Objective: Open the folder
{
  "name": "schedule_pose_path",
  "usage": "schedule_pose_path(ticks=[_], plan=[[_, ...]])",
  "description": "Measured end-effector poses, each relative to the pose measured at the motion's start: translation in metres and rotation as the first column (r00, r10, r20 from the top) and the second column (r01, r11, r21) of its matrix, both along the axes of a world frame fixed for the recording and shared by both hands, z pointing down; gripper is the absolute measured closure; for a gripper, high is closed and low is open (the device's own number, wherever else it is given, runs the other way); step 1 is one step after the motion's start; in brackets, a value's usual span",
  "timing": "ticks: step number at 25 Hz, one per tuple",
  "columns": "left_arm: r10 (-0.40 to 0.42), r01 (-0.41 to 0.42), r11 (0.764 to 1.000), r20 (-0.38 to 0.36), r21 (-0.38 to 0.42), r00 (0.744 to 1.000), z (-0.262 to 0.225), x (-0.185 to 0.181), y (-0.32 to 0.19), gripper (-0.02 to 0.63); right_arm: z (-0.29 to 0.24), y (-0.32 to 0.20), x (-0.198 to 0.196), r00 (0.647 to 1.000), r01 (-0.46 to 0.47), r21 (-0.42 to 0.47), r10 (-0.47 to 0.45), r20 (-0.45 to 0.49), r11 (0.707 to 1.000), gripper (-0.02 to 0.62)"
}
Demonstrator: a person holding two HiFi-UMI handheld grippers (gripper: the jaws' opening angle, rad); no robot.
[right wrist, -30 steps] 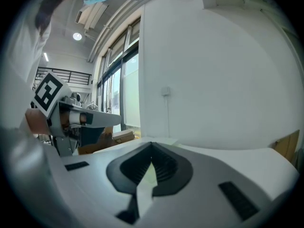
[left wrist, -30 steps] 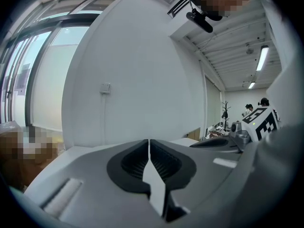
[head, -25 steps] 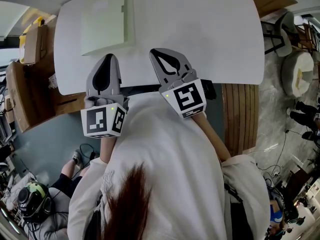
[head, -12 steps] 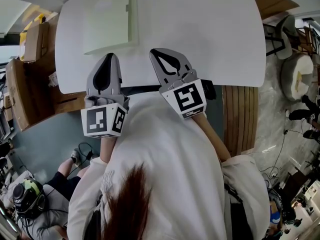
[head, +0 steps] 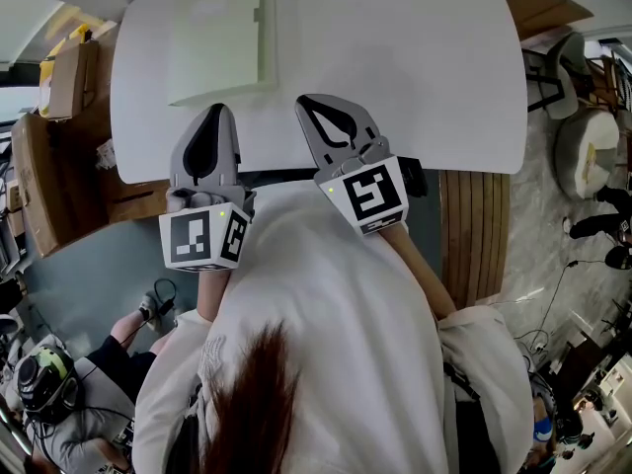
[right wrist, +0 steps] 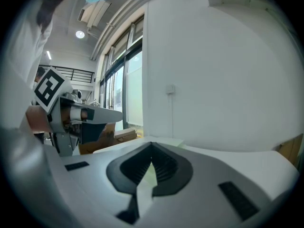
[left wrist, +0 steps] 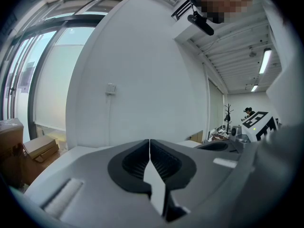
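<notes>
The folder [head: 217, 36], pale green and shut, lies flat on the far left part of the white table [head: 415, 67], well apart from both grippers. Only the head view shows it whole. In the right gripper view, all that may be the folder is a thin pale green strip on the tabletop just past the jaw tips. The left gripper view looks over the table at a white wall [left wrist: 142, 70] and a tall window [left wrist: 33, 80]. The left gripper [head: 215, 113] hangs over the near table edge, pointing toward the folder's near side. Its own view shows the jaws clenched tip to tip, with nothing between them. The right gripper [head: 308, 103] sits beside it, angled toward the folder. Its jaws are likewise pressed together and empty. Each gripper view catches the other tool: the right one's marker cube [left wrist: 256, 122] shows at the left view's right edge, and the left one's cube [right wrist: 49, 90] shows at the right view's left. Cardboard boxes [left wrist: 38, 146] by the window appear in the left gripper view, and the head view shows them beside the table's left end. Compared with a second ago, both grippers keep their places and stay closed. The folder and table sit slightly higher and further right in the head view. A seated person [head: 59, 403] at lower left has slid toward that corner.
</notes>
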State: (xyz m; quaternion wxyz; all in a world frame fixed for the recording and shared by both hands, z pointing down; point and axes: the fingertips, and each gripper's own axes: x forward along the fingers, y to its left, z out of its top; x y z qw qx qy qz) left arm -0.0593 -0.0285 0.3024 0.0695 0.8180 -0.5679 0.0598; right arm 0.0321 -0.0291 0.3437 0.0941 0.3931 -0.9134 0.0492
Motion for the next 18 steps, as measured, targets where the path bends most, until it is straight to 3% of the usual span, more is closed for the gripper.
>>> schedule_pose_path(ticks=[18], plan=[[-0.001,0.001,1.000,-0.007,0.003,1.000,-0.0003,-0.0027,0.0034,0.598,-0.0014,0.0028,-0.0008,1.000,-0.007,0.010,0.007,-0.009,1.000,0.591]])
